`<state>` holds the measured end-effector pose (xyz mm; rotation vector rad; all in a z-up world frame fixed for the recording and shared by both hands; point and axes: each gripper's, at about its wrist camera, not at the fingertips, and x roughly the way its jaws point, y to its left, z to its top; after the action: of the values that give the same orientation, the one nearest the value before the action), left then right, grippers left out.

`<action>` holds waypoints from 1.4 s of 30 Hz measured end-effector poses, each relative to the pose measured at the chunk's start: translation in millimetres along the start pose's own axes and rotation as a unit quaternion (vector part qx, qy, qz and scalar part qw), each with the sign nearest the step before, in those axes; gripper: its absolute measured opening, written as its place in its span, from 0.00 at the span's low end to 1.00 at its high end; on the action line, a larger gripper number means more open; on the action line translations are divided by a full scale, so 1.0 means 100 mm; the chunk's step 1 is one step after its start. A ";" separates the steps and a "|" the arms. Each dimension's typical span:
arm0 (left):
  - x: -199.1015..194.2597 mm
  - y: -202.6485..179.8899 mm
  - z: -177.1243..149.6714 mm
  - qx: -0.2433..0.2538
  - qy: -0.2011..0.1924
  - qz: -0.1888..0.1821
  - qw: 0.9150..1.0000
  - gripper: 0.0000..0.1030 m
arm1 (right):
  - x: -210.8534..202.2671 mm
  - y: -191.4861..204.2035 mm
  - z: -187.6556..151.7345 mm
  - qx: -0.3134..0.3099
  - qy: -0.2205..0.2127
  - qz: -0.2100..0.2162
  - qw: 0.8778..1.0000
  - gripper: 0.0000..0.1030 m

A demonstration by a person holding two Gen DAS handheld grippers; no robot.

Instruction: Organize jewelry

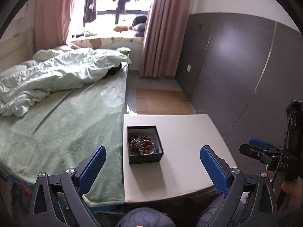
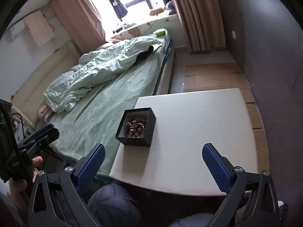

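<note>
A small black open box (image 1: 145, 158) stands on the left part of a white table (image 1: 185, 143), with a tangle of beaded jewelry (image 1: 141, 144) inside. It also shows in the right wrist view (image 2: 145, 132), with the jewelry (image 2: 135, 126) in it. My left gripper (image 1: 153, 156) is open and empty, held above the table's near edge, short of the box. My right gripper (image 2: 153, 154) is open and empty, also above the near edge, to the right of the box. Each gripper shows in the other's view: the right gripper (image 1: 259, 147) and the left gripper (image 2: 43, 132).
A bed with a green sheet (image 1: 66, 124) and a crumpled duvet (image 1: 47, 77) touches the table's left side. A grey wardrobe wall (image 1: 236, 66) stands to the right. Cardboard (image 1: 161, 100) lies on the floor beyond the table. My knees (image 2: 111, 204) are below the near edge.
</note>
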<state>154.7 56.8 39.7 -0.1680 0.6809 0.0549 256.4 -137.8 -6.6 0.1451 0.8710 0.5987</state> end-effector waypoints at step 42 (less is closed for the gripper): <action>-1.19 -0.18 -1.04 0.020 -0.087 0.001 0.996 1.00 | -1.28 0.27 -1.52 0.002 -0.104 -0.063 0.993 1.00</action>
<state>-0.5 22.0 37.6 -0.1229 0.5075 0.0575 66.5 -203.5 -8.9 0.1510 0.6748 0.4543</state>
